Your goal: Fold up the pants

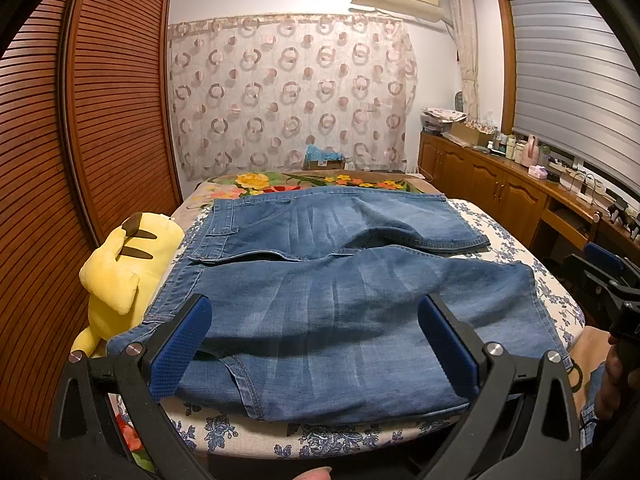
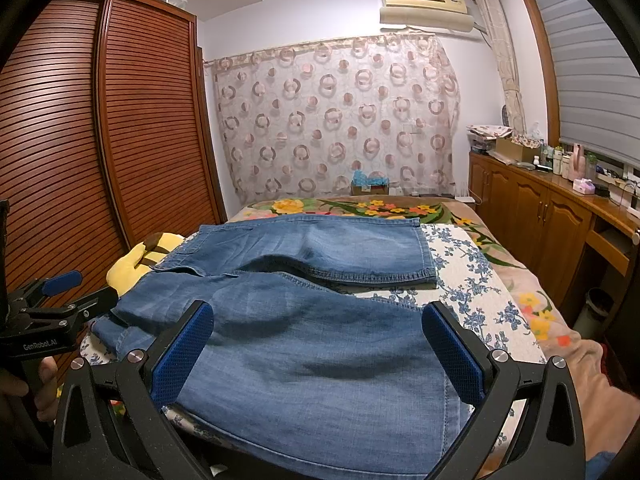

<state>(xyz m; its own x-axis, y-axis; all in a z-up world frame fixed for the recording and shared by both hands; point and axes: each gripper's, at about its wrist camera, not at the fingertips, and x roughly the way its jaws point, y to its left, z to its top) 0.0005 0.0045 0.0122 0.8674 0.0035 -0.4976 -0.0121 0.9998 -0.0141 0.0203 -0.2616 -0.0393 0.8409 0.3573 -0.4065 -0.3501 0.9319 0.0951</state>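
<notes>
Across the near half of the bed lie the faded blue denim pants [image 1: 320, 304], spread flat on a white bedspread with blue flowers [image 1: 516, 248] — waistband toward the left edge, hems toward the right edge, one leg close to the near edge and the other farther in, the two parting in a shallow V.

Both claws hover over the nearer leg. The left claw [image 1: 316, 340] is spread wide and pinches nothing, near the waistband end; the right claw [image 2: 318, 344] is spread just as wide, also empty, nearer the hem.

The step in hand looks like laying the near leg onto the far one. To do it well, each claw should bite the near edge of the denim through both layers, one by the waist, one by the hem — then lift evenly and carry across together, so the outer seams meet and no crease is trapped.

A yellow plush toy with brown stripes [image 1: 120, 268] sits against the waistband at the left edge; the lift should clear it.
</notes>
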